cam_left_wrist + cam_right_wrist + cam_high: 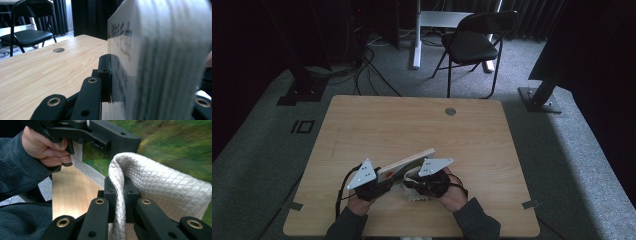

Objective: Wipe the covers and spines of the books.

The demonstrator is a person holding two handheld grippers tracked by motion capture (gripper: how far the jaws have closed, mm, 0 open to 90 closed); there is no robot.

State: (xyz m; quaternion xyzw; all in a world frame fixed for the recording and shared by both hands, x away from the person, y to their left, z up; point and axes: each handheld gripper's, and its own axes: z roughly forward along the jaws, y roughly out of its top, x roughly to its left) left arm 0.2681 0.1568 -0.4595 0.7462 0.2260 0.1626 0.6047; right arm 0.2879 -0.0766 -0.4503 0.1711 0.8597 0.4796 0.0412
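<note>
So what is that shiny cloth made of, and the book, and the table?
The cloth looks like soft woven fabric, silvery white with a small diamond pattern; it folds limply. The book looks like paper: stacked page edges show, and its cover seems glossy. The table looks like pale wood or a wood-look top, smooth, with grain lines.

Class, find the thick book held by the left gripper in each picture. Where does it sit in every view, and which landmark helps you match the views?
High view: the thick book with white page edges is tilted at lower centre, above both hands.
Left gripper view: it stands close up on the right half, page edges facing the camera.
Right gripper view: its green cover lies across the top right, behind the quilted white cloth.
Shared landmark: the light wooden table.
</note>
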